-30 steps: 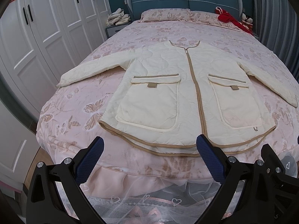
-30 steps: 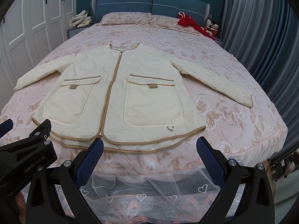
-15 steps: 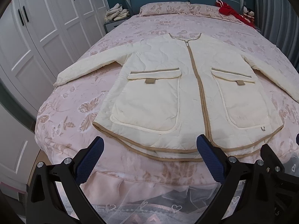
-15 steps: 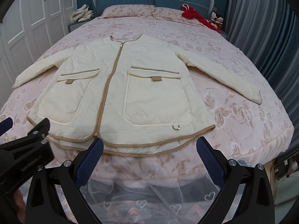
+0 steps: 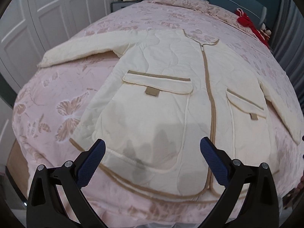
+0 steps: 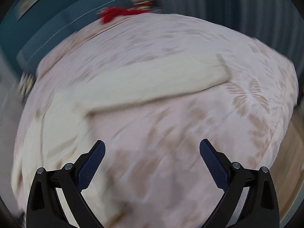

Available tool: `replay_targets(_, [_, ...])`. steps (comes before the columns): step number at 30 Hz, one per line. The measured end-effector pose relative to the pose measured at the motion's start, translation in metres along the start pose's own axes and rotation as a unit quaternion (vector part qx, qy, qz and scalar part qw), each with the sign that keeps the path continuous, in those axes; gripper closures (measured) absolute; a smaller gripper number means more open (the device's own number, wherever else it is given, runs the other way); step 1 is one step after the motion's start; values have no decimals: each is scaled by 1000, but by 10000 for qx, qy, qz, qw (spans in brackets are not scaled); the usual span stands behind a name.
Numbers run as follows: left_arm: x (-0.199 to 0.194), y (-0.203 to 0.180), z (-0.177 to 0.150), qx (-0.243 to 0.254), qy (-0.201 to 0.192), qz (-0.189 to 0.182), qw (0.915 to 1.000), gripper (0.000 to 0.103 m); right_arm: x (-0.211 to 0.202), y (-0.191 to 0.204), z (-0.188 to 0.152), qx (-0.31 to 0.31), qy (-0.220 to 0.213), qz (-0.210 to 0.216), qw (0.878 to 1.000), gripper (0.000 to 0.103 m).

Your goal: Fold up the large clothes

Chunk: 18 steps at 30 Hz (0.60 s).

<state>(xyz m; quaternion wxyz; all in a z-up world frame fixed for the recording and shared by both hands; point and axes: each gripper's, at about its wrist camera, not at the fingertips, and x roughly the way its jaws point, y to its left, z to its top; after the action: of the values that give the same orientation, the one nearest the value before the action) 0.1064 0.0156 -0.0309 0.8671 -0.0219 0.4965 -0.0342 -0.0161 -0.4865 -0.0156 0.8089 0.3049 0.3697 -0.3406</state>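
Both grippers have moved in over the bed (image 5: 62,95) since a moment ago, from beyond its foot to above the cream quilted jacket (image 5: 161,102), which lies flat, zipped and front-up across the middle of the left wrist frame. The left gripper (image 5: 152,152) now hovers over the hem at lower centre, jaws spread wide, holding nothing. The right gripper (image 6: 152,152) has swung toward the jacket's right sleeve (image 6: 152,83), which crosses the centre of its blurred frame; its jaws are also wide apart and empty. This looks like the approach to a first fold; nothing is folded yet. Counted: one jacket, two sleeves, two flap pockets, one zip, two grippers, one red item (image 5: 247,20) at upper right.
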Motion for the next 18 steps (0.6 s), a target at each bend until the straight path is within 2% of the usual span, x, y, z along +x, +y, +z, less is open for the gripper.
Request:
replay_targets(2, [10, 4, 8, -183, 99, -47, 9998, 5, 25, -38, 29, 532, -59, -157, 9984, 5])
replay_targets(5, [25, 9, 18, -433, 176, -20, 9989, 5, 53, -74, 58, 936, -188, -320, 9949, 5])
replay_targets(10, [48, 9, 31, -531, 285, 161, 9981, 5, 94, -117, 85, 1498, -154, -511, 9873, 5])
replay_targets(12, [56, 8, 34, -520, 318, 213, 9979, 5, 107, -128, 90, 1657, -92, -504, 9848, 8])
replay_targets(14, [61, 6, 38, -515, 345, 250, 9978, 5, 124, -133, 95, 1769, 10, -419, 9833, 22])
replay_targets(16, [67, 4, 40, -500, 374, 266, 9977, 5, 132, -134, 98, 1825, 11, -508, 9819, 32])
replay_targets(17, [69, 3, 41, -486, 377, 267, 9977, 5, 133, -132, 100, 1826, -57, -527, 9818, 47])
replay_targets(18, [70, 3, 43, -473, 369, 266, 9978, 5, 134, -127, 105, 1803, -97, -459, 9825, 57])
